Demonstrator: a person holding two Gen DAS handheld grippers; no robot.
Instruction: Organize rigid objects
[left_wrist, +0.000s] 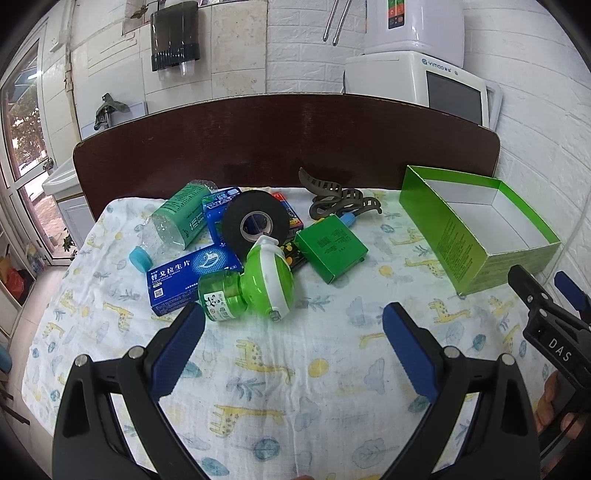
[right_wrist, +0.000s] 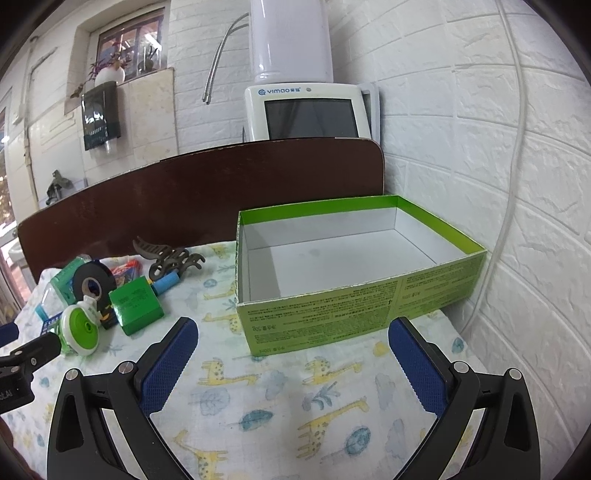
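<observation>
A pile of objects lies on the giraffe-print cloth: a green mosquito-repellent bottle (left_wrist: 255, 284), a blue medicine box (left_wrist: 192, 275), a black tape roll (left_wrist: 256, 223), a small green box (left_wrist: 330, 247), a brown hair claw (left_wrist: 338, 197) and a clear plastic bottle (left_wrist: 177, 221). An open, empty green cardboard box (right_wrist: 354, 295) stands at the right, also in the left wrist view (left_wrist: 476, 225). My left gripper (left_wrist: 293, 345) is open and empty just in front of the green bottle. My right gripper (right_wrist: 291, 363) is open and empty in front of the cardboard box.
A dark wooden headboard (left_wrist: 280, 144) closes off the far edge. A white brick wall (right_wrist: 498, 166) runs along the right. A white water dispenser (right_wrist: 306, 110) stands behind the headboard. My right gripper also shows at the right of the left wrist view (left_wrist: 543, 291).
</observation>
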